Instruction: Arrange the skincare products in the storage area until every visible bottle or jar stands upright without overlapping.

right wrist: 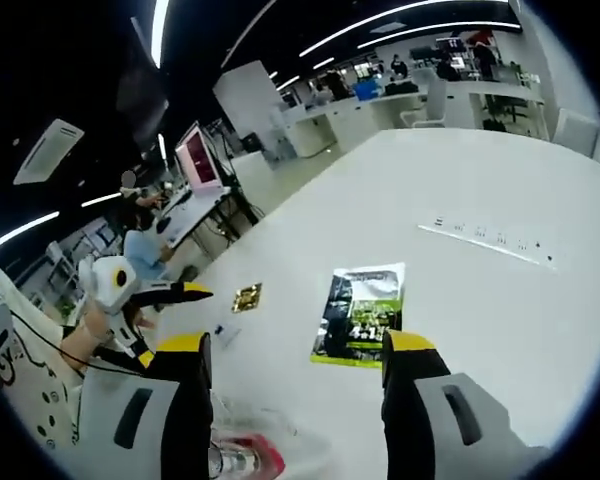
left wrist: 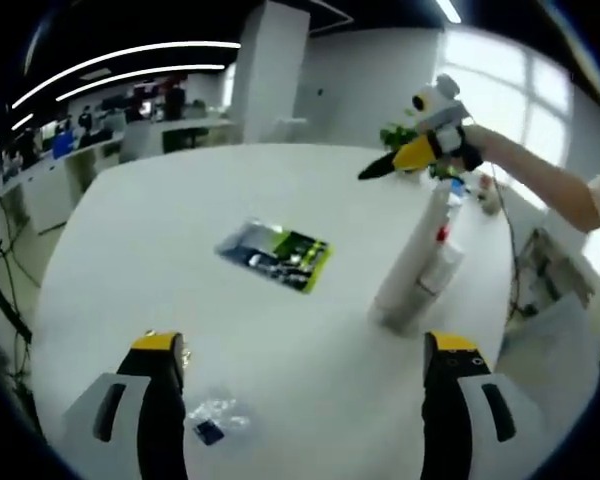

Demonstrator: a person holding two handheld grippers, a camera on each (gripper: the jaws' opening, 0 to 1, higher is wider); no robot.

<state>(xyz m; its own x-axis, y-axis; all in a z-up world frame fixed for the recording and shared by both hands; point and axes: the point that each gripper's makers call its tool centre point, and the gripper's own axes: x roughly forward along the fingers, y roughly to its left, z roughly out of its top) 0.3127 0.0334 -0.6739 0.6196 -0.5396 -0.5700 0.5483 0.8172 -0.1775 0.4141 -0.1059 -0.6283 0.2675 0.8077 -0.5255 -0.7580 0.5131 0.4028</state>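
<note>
Our left tongs [left wrist: 305, 372] gape wide over bare table [left wrist: 160, 240], gripping nothing. A small clear packet [left wrist: 212, 417] lies by the left jaw. Right tongs [right wrist: 295, 365] also wide; a clear bottle with a red label [right wrist: 248, 457] lies just below them. The other bottle [left wrist: 417, 262], tall and white, stands near the right edge. A green-black sachet [left wrist: 275, 254] lies flat mid-table, apart from both.

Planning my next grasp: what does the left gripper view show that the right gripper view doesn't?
Left gripper view: a tall white bottle standing upright, the right gripper near its top. Right gripper view: a small gold sachet, a power strip, the left gripper. Both: the green sachet lying flat on the white table.
</note>
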